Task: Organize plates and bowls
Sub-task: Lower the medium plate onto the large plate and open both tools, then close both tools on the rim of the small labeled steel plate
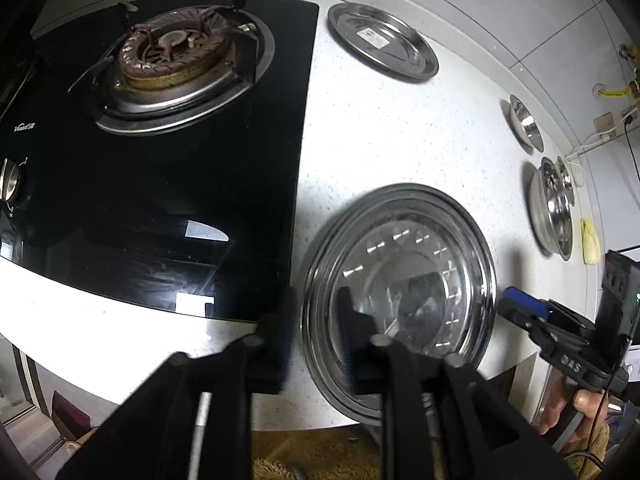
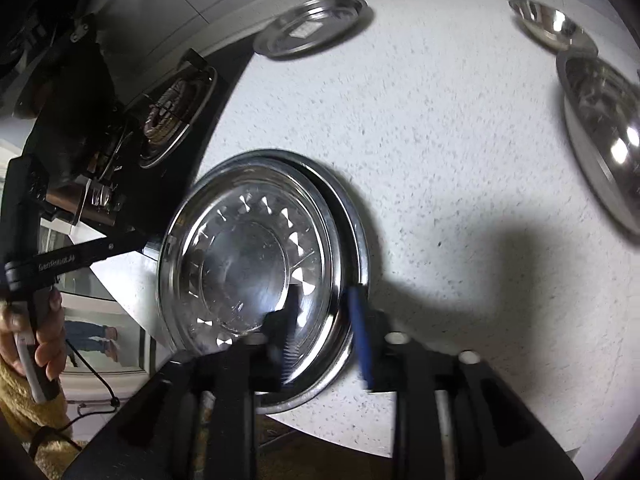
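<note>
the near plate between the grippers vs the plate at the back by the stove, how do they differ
The near plate sits at the counter's front edge, stacked on another plate whose rim shows beside it in the right wrist view; the back plate lies alone near the wall. The near plate has a ring of bright facets and no label; the back plate is plain with a white sticker in its middle. Both are round, shiny steel, lying flat.

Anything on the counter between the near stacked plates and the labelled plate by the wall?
Nothing: only bare speckled countertop lies between the stacked plates and the labelled plate, clearest in the left wrist view.
</note>
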`<state>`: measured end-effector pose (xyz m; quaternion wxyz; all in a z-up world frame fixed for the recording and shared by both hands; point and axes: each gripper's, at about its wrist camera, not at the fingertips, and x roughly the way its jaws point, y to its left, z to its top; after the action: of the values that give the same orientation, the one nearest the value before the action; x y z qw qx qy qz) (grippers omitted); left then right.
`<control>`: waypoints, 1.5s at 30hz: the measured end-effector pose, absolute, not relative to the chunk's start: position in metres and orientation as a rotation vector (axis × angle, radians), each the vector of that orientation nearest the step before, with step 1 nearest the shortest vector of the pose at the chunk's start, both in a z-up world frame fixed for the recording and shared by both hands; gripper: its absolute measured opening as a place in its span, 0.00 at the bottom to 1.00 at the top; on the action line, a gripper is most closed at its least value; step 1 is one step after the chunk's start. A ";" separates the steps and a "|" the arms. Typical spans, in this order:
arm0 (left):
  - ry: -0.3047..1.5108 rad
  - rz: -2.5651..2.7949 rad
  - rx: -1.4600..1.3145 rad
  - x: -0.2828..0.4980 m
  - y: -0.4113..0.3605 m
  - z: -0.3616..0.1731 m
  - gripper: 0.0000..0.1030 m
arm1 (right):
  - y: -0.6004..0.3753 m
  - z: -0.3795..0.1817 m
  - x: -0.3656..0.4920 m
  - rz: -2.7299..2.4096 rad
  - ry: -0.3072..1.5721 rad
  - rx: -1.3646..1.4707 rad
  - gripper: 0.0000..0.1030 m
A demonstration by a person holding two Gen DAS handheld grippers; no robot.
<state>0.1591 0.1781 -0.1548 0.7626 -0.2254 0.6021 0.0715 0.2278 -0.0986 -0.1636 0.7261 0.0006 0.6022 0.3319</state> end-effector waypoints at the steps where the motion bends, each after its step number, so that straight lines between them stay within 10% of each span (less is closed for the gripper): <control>1: 1.308 0.159 -0.482 0.159 0.179 -0.154 0.37 | -0.100 -0.160 0.227 0.735 1.316 -0.010 0.41; 24: 1.254 0.206 -0.510 0.320 0.231 -0.118 0.61 | -0.052 -0.120 0.367 0.794 1.175 0.039 0.99; 39: 1.240 0.176 -0.596 0.447 0.265 -0.177 0.61 | 0.019 -0.166 0.481 0.818 1.243 0.201 0.98; 45: 1.211 0.144 -0.616 0.463 0.268 -0.194 0.60 | 0.028 -0.183 0.494 0.786 1.284 0.174 0.62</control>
<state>0.4630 0.2678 -0.1944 0.7755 -0.2844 0.5597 0.0664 0.4939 0.0277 -0.1832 0.7263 0.0788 0.5822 0.3567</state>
